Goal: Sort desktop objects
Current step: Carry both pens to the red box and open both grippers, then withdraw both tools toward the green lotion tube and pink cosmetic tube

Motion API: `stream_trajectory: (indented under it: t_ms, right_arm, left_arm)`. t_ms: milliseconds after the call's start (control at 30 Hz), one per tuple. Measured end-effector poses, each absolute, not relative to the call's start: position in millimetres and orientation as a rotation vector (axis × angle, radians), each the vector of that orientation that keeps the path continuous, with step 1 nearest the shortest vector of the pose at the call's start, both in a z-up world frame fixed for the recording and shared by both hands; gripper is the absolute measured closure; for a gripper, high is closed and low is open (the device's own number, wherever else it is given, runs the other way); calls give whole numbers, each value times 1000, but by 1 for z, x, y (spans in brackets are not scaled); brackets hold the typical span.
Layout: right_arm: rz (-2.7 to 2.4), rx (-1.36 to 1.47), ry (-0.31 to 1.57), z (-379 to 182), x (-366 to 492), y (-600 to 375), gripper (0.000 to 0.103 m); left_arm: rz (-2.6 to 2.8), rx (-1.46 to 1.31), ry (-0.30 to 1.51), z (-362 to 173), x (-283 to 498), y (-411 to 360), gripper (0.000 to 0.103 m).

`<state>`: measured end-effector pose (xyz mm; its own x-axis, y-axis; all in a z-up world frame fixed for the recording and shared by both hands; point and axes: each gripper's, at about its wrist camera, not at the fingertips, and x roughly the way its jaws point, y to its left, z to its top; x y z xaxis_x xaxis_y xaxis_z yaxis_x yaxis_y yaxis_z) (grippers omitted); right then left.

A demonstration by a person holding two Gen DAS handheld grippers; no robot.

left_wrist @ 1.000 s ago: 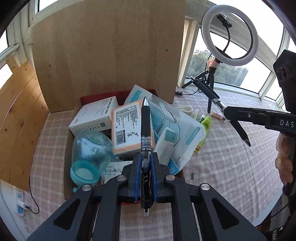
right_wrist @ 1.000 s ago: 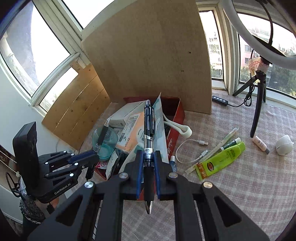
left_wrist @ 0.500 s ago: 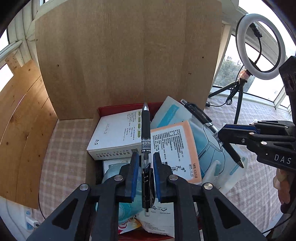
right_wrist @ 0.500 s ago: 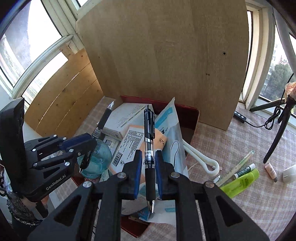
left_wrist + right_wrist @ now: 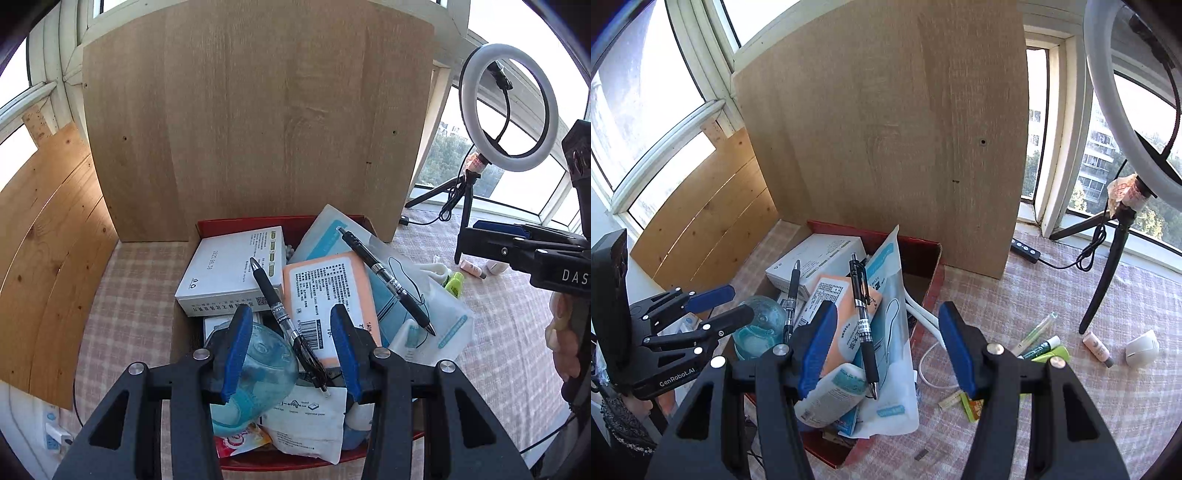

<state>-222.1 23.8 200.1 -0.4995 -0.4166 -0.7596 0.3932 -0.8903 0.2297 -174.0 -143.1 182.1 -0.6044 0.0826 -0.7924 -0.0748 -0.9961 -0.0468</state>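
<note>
Left hand-held gripper (image 5: 288,354) and right hand-held gripper (image 5: 886,349): jaws wide, empty. Just ahead of each, a black pen (image 5: 282,314), (image 5: 862,317) lies loose atop the heaped red box (image 5: 932,273). Risk: either slim, smooth-barrelled pen may roll off the sloping packets onto the worktop (image 5: 1089,398).

two black pens lie loose atop the clutter in the red box (image 5: 280,224) — one pen (image 5: 282,314) slants across the white carton, the other pen (image 5: 388,280) rests on the mask packet.
</note>
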Motion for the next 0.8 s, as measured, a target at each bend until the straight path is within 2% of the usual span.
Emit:
stream_trajectory:
  t_ms: [233,600,800]
  right_arm:
    - [-2504,1223,15,199,-193,100,47]
    - [-2736,1327,-189,186,-159,284,47]
    - [-2768,1428,-219,164,-152,347,47]
  left_arm:
    - [2701,-1323,34,191,-146,-113,61]
    - [2551,-1292,146,184,-123,-17,61]
    - [2450,-1303,223,163,-127,48,61]
